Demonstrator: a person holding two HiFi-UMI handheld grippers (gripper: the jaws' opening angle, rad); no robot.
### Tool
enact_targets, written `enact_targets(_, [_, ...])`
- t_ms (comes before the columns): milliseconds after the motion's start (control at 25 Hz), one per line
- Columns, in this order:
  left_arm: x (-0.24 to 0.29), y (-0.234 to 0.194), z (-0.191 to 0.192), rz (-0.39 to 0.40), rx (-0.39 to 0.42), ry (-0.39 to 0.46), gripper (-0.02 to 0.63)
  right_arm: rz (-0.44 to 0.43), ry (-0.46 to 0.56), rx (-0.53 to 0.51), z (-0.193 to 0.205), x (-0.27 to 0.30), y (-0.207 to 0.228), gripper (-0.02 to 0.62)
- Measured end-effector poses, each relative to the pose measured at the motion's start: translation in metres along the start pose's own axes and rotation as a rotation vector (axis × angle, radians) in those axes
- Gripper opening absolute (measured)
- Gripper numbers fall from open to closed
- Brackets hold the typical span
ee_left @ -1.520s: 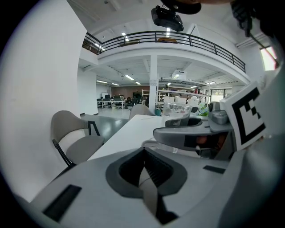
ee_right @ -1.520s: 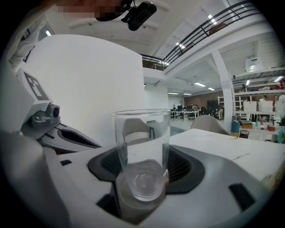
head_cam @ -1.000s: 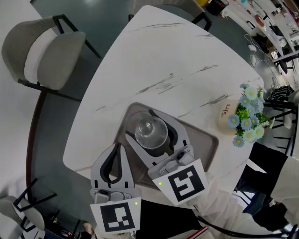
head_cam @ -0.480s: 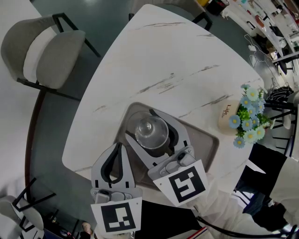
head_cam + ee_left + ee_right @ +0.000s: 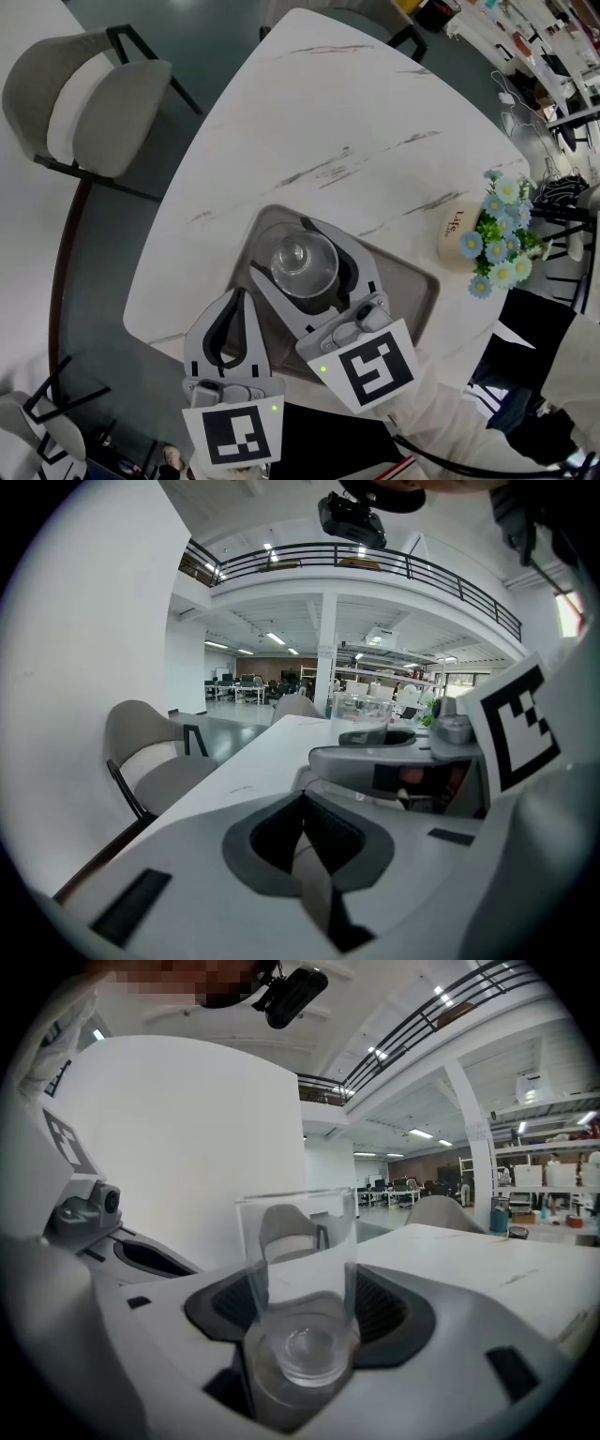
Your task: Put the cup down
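nothing has visibly moved since a second ago. nearest, at the white table's (image 5: 328, 112) edge, the left gripper (image 5: 240, 296) still has its jaws pressed together on nothing. just beyond it, the right gripper (image 5: 279, 247) clasps the clear cup (image 5: 304, 265) upright over the grey tray (image 5: 412, 281); whether cup and tray touch i cannot tell. farther right stand blue flowers (image 5: 497, 234).

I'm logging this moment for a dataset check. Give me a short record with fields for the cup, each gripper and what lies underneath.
cup: clear glass, upright, looks empty
right gripper: jaws closed on the cup's sides
left gripper: jaws together, nothing between them
under the cup: grey mat on the white marble table; contact with the mat cannot be told
nearby: flowers at the table's right edge
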State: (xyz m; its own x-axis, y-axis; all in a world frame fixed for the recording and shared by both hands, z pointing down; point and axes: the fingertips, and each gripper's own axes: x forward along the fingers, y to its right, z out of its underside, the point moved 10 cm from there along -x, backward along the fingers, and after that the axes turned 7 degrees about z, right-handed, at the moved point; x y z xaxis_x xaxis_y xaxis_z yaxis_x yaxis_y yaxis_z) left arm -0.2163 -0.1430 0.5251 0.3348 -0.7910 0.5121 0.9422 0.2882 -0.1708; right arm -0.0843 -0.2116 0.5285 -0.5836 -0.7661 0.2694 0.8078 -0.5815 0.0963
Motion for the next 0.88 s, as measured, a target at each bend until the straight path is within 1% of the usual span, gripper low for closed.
enact_targets(320, [0.0029,0.0020,0.0006,0.000,-0.002,0.000,0.009,0.005,-0.004,0.024,0.0000,0.0002,0.0014,0.281])
enact_targets(680, [0.0040,0.0053,0.0016,-0.002,-0.004,-0.006,0.009,-0.029,-0.015,0.027,-0.0003,0.0012,0.0029,0.282])
enact_targets(880, [0.0050,0.0067,0.0025,-0.008,-0.009,-0.009,0.009,-0.041,-0.026,0.027,0.0005,0.0017,0.0057,0.316])
